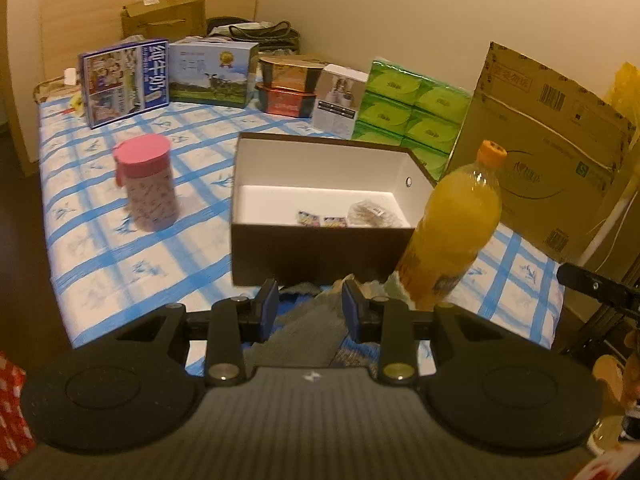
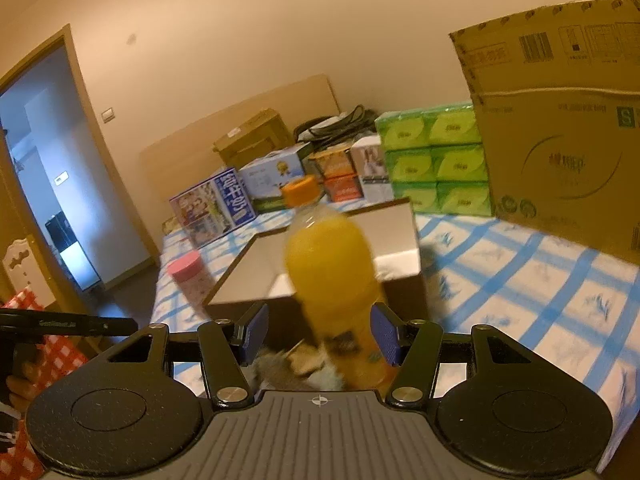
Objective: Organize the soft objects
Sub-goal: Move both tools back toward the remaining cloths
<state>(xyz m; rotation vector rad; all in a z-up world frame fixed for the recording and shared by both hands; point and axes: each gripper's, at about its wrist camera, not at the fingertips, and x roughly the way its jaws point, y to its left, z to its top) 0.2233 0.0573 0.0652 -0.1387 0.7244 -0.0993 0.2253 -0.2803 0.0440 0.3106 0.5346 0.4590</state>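
Observation:
An open brown box [image 1: 320, 248] with a white inside stands on the blue-checked bed and holds a few small packets [image 1: 320, 220]. A grey soft cloth [image 1: 312, 324] lies in front of it. My left gripper [image 1: 310, 312] is open, its blue pads on either side of the cloth. An orange juice bottle [image 1: 452, 224] stands tilted at the box's right corner. In the right wrist view my right gripper [image 2: 320, 332] is open, with the bottle [image 2: 332, 272] between its pads and a furry soft thing [image 2: 296, 368] below. The box [image 2: 360, 248] is behind.
A pink-lidded jar [image 1: 146, 184] stands left of the box. Cartons, tins, green tissue packs [image 1: 408, 108] and a large cardboard box [image 1: 548, 160] line the back and right. A doorway [image 2: 48, 184] is at left.

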